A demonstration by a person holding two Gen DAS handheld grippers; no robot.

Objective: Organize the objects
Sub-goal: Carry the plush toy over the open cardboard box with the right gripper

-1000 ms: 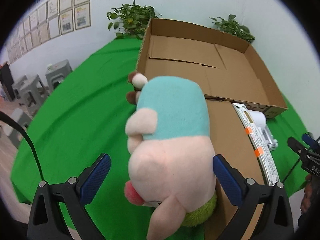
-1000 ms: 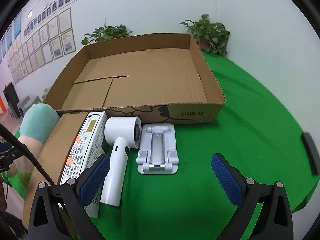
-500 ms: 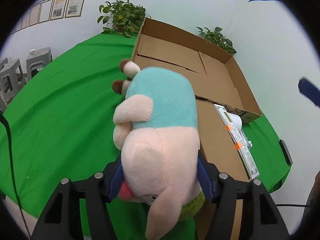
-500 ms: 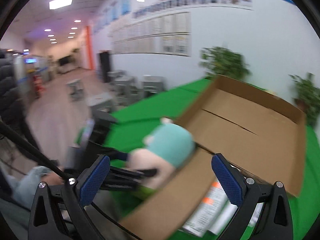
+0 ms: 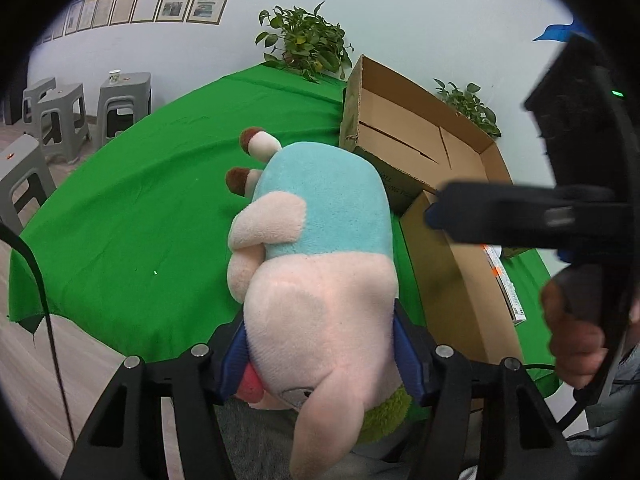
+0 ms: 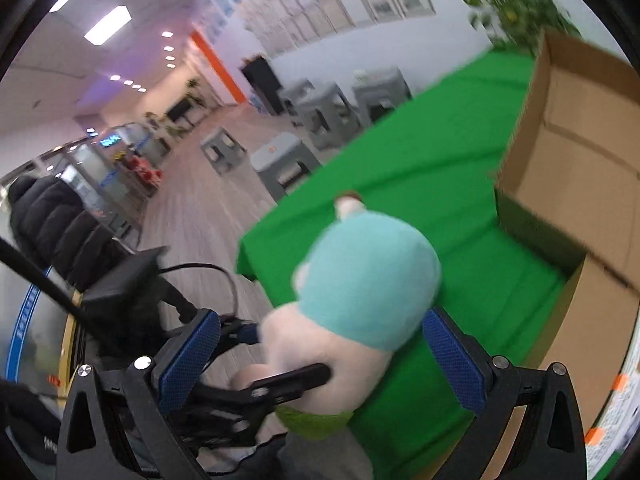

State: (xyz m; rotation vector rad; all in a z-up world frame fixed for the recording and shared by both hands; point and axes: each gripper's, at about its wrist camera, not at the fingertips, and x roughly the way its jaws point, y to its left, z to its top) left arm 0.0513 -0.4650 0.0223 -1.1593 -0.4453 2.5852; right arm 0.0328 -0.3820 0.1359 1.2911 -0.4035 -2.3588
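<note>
**Plush clamped in left gripper at table edge; right gripper apart**

Hidden or unclear: the plush [image 5: 320, 280] is seen from behind and above in the left wrist view; its face is turned away, and its lower end is cut off by the frame bottom. A green fuzzy patch and a red bit show at its underside, neither of which I can identify. The right wrist view is motion-blurred; print on the flat white carton [image 6: 612, 436] is unreadable and most of that carton is out of frame. The brown flap [image 5: 456, 280] hides whatever lies behind it. The right gripper [image 5: 436, 214] crosses the left view as a dark blurred bar, held by a hand [image 5: 576, 344] only partly seen.

Grippers: the left gripper [image 5: 320, 354] has both blue pads pressed into the plush's pale sides, denting it, so it is clamped on the plush. The right gripper's [image 6: 320, 354] fingers stand wide apart, with the plush in front of them but not touched.

Location: the plush is at the near edge of the green table [image 5: 152, 216], left of the open box [image 5: 404, 136].

Counts: one plush, one open box, two plants in the left view, four grey stools [image 5: 124, 104] there, one person in a dark coat [image 6: 44, 224] far off.
</note>
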